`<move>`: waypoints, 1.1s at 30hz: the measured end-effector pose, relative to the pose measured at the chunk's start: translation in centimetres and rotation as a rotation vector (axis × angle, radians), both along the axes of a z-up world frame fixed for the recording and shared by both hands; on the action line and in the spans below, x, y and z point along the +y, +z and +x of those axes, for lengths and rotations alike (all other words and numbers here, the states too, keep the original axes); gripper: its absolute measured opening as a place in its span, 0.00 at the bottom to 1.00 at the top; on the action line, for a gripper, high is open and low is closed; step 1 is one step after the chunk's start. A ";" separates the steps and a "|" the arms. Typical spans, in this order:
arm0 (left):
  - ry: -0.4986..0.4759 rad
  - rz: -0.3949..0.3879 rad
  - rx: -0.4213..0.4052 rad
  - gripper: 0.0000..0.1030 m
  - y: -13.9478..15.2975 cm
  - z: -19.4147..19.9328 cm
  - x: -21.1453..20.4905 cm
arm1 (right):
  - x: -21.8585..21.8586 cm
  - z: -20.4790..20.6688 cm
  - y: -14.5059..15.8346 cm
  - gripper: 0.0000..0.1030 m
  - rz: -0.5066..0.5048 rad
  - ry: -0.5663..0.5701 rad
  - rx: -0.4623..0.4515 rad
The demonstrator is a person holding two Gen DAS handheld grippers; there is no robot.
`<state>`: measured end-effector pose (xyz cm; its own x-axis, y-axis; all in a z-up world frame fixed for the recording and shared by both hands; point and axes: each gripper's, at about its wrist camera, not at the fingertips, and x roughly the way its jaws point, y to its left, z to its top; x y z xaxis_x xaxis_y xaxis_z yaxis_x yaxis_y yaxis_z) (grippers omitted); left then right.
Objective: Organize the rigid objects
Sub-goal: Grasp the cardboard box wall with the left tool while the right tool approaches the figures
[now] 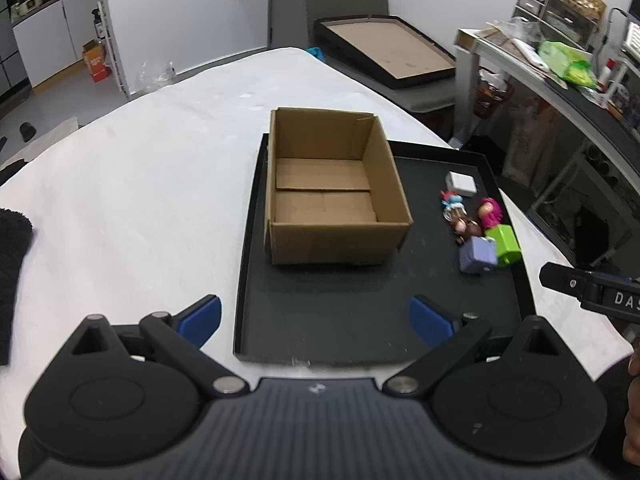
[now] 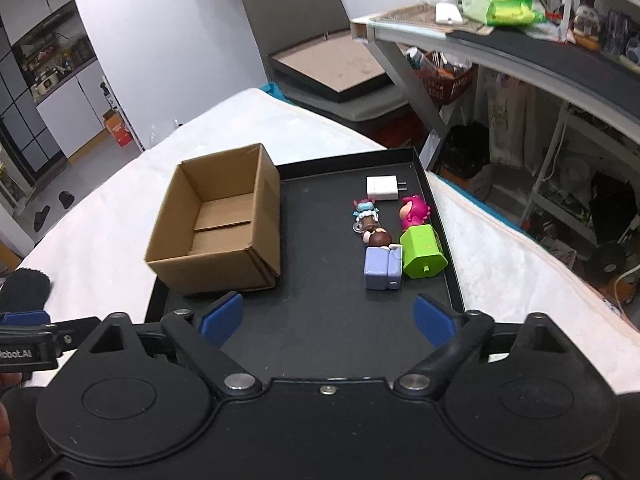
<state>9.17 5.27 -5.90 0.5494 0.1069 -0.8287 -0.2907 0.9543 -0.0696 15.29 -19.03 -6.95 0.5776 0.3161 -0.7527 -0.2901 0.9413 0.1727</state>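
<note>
Left gripper (image 1: 315, 316) is spread, holding nothing, with the empty cardboard box (image 1: 336, 188) straight ahead on the black tray (image 1: 320, 320). Right gripper (image 2: 328, 316) is also spread and empty; the toy cluster sits ahead and slightly right. Probable first pick is the purple block toy (image 2: 382, 267), nearest, lying with its long axis running away from the gripper. Best to close across its short sides, clear of the touching green toy (image 2: 422, 254).

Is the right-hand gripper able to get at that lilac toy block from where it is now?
Probably yes. The right gripper is open, and only bare tray lies between it and the lilac block. The green block touches one side, which could crowd a finger.
</note>
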 end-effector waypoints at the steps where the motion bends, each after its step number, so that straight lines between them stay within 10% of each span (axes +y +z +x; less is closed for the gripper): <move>1: 0.007 0.002 0.003 0.96 -0.1 0.5 0.1 | -0.1 0.6 -0.4 0.85 0.000 -0.002 0.008; 33: 0.260 0.065 0.000 0.78 -5.8 13.7 4.3 | -0.2 15.0 -11.8 0.74 0.003 -0.053 0.149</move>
<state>22.88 9.54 -11.72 0.4969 0.2973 -0.8153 -0.5266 0.8500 -0.0110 30.27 -19.22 -18.76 0.4753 0.2910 -0.8303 -0.2114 0.9538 0.2133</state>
